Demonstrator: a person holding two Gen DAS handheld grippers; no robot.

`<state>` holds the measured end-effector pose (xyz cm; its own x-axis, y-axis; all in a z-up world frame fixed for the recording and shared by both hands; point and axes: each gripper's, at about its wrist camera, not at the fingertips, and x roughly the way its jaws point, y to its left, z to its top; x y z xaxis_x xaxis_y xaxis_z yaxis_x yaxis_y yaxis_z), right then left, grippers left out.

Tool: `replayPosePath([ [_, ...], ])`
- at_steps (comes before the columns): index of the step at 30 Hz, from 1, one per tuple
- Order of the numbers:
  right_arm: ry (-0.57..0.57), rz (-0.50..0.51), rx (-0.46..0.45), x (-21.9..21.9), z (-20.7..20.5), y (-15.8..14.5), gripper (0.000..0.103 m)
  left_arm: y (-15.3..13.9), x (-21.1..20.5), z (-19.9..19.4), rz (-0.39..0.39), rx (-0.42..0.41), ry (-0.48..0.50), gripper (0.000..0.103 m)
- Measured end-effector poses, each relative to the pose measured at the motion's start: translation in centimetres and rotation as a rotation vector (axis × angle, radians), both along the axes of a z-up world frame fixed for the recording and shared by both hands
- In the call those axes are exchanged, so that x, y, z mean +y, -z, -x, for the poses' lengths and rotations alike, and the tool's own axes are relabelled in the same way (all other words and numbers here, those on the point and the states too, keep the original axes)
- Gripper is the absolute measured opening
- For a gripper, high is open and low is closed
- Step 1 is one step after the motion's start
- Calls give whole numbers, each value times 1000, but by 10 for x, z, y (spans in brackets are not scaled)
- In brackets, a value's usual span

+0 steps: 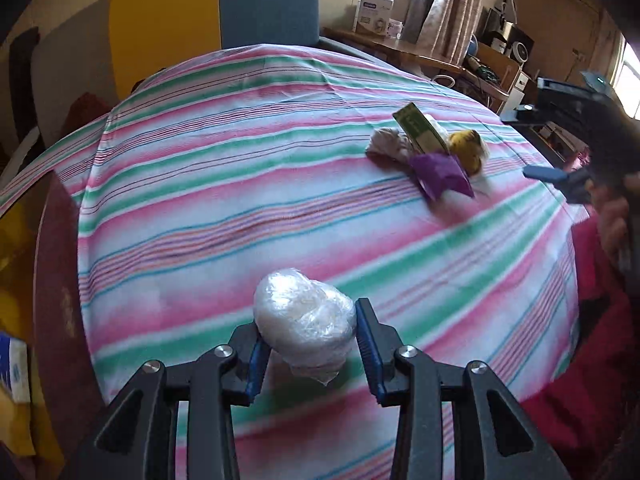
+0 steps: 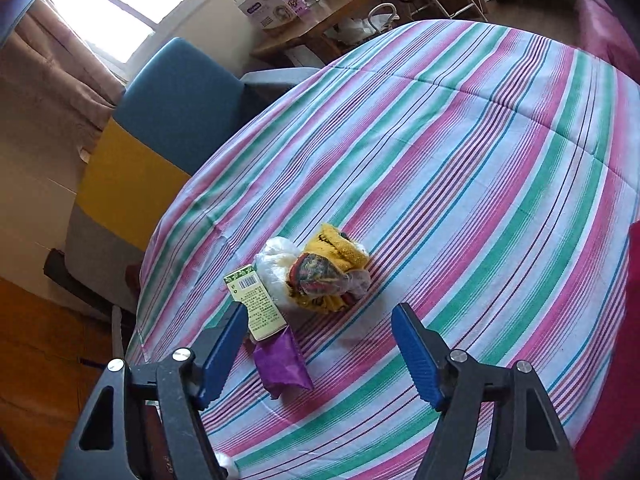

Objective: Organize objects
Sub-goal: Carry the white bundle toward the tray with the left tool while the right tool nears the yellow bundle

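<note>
1. The left gripper (image 1: pixel 308 344) is pinching a clear-wrapped white bundle (image 1: pixel 306 316) above the striped cloth (image 1: pixel 240 184).
2. The right gripper (image 2: pixel 320 352) is hanging with jaws spread, gripping nothing.
3. Just beyond it, a purple packet (image 2: pixel 282 364), green box (image 2: pixel 256 302) and yellow knit bundle (image 2: pixel 332 272) are lying clustered, touching.

The bedsheet (image 1: pixel 248 184) is striped pink, green, white and thin blue. The wrapped bundle (image 1: pixel 306 316) is milky white, the pouch (image 1: pixel 440 174) purple, the box (image 2: pixel 256 302) pale green with a barcode, the knit cloth (image 2: pixel 336 248) mustard yellow, the headboard (image 2: pixel 176 108) blue and yellow.
</note>
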<state>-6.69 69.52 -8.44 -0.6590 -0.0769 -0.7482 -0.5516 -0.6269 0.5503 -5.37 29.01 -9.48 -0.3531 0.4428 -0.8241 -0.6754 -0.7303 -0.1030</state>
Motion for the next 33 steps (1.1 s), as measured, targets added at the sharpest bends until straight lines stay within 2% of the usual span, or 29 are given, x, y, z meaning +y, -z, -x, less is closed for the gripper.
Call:
replayPosePath([
  [7,-50,-17,-45,-8,6,4,65,11,-16,-6,-28,-18,-10,40],
  [14,-64,-30,-67,-12,8,5,64,13,-16,-12,-29,19,5,40],
  [20,-49,-54,-81,-13,7,4,63,15,-20,-12,-58,14,11,39],
  [29,-7,4,-130,-7,21,9,63,16,-23,-10,-85,-3,10,39],
  [31,-14,-35,-129,-8,30,0,64,16,-22,-11,-86,1,9,39],
  [33,-21,-100,-121,-10,42,-8,72,16,-22,-11,-87,2,7,39],
])
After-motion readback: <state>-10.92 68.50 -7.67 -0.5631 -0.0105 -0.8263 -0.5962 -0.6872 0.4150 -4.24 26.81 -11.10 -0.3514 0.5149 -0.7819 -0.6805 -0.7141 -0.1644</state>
